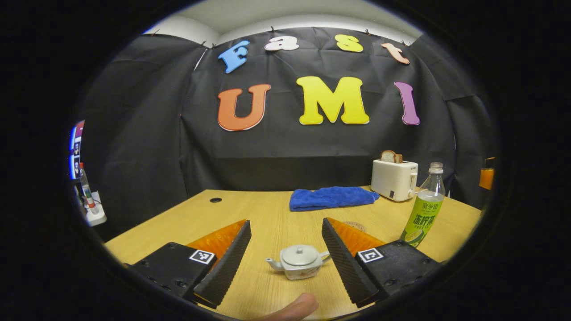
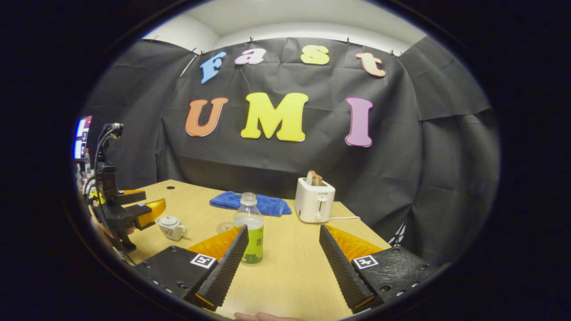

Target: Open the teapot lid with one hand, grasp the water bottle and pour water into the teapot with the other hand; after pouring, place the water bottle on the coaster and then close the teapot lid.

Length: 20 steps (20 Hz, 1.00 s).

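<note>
Standing mid-bench: teapot (image 1: 298, 262), likely fragile ceramic, lid knob (image 1: 299, 249) offering hold; left gripper (image 1: 285, 261) gaping, right gripper (image 2: 281, 263) likewise, both gripping nothing.

Left gripper view: low over the tabletop (image 1: 267, 214), facing the back wall, close on the teapot (image 1: 298, 261). Right gripper view: further right, same heading, near the water bottle (image 2: 250, 229). Shared: teapot, water bottle, blue towel (image 1: 330, 197), toaster (image 1: 394, 179).
</note>
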{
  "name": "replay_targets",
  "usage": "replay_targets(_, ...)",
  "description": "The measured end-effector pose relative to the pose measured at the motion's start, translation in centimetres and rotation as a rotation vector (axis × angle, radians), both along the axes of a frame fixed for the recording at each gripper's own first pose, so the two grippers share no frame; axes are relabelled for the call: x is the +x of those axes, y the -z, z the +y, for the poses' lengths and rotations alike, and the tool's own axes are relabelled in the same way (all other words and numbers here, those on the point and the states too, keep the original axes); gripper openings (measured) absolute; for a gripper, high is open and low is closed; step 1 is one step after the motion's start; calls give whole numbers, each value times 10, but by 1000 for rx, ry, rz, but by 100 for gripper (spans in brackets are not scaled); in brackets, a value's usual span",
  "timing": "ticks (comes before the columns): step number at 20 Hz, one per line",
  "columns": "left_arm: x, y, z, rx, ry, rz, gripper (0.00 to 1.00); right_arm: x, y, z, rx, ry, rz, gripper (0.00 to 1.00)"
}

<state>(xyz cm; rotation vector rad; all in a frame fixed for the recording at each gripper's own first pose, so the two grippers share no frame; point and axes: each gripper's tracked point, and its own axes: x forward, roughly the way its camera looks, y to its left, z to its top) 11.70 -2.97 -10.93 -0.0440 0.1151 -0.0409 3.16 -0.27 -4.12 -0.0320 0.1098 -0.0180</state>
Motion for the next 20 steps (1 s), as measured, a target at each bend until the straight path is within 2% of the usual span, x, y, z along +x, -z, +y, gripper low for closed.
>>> replay_targets(3, 10, 25, -7, -27, 16, 69, 100, 6, 7, 0, 1, 5, 23, 95)
replay_targets(6, 19, 28, -11, -21, 31, 46, 100, 11, 15, -1, -13, 16, 39, 97)
replay_targets(8, 24, 34, -11, 6, 25, 43, 93, 14, 22, 2, -21, 15, 58, 95)
replay_targets(13, 30, 38, -17, -20, 49, 37, 62, 16, 28, 11, -45, -1, 76, 98)
replay_targets(16, 31, 42, -18, 2, 41, 41, 55, 17, 31, 14, -61, 0, 77, 98)
replay_targets(20, 34, 42, -14, 32, 30, 28, 39, 17, 33, 17, -69, -1, 86, 96)
